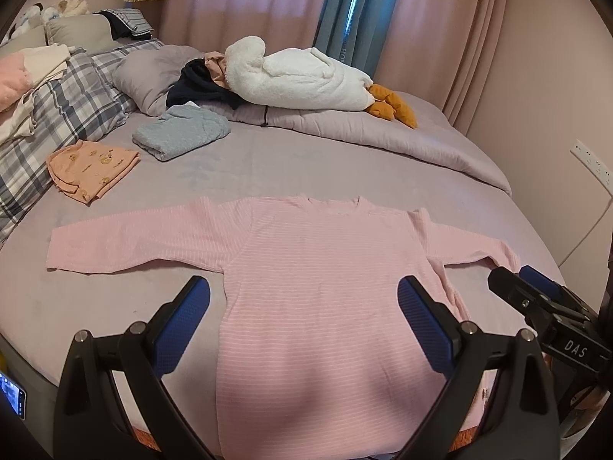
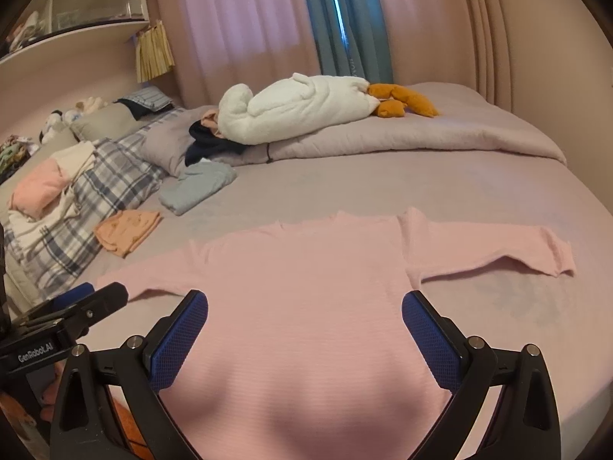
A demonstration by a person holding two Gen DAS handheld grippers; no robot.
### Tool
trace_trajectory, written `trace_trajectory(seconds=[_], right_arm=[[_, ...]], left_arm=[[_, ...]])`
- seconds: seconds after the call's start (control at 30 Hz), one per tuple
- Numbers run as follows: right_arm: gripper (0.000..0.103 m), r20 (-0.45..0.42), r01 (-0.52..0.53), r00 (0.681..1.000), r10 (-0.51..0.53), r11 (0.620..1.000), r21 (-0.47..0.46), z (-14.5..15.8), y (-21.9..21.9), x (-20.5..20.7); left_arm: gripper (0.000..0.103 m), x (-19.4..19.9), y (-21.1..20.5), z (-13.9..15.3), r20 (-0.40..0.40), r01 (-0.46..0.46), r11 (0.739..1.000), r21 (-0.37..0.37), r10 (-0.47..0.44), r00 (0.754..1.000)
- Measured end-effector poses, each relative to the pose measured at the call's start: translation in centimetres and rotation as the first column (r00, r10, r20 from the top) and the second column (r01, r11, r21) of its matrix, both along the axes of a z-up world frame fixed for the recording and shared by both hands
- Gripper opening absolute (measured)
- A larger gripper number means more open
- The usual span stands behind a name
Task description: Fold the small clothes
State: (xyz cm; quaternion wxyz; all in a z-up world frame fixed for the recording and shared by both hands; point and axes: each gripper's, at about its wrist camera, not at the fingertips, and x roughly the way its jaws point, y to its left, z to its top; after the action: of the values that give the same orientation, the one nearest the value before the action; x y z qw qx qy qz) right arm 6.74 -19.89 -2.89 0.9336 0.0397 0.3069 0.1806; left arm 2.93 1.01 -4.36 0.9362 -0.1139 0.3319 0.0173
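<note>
Pink shirt [image 1: 325,287] flat on bed [image 1: 306,161] — between parted fingers [image 1: 191,306]

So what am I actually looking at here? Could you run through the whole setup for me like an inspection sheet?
Surface: bed with a mauve sheet, duvet bunched at the far side.
Job's things: pink striped top lying flat, sleeves spread out to both sides.
Clutter: folded grey garment, folded orange garment, plush goose, plaid pillow with clothes stacked on it.
Grippers: left gripper open, above the top's body; right gripper open, also above it; neither holds anything.
Cables: one thin cable by the wall socket.
Surroundings: pink and blue curtains, wall shelves.
</note>
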Motion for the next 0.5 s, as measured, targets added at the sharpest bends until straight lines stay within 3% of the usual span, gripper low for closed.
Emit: trace_trajectory(seconds=[0.5], right_arm=[[0.1, -0.029, 0.078, 0.996, -0.079, 0.997, -0.016, -0.28, -0.93, 0.62]], left_arm=[[0.098, 0.84, 0.48, -0.74, -0.022, 0.02, 1.0, -0.021, -0.02, 1.0]])
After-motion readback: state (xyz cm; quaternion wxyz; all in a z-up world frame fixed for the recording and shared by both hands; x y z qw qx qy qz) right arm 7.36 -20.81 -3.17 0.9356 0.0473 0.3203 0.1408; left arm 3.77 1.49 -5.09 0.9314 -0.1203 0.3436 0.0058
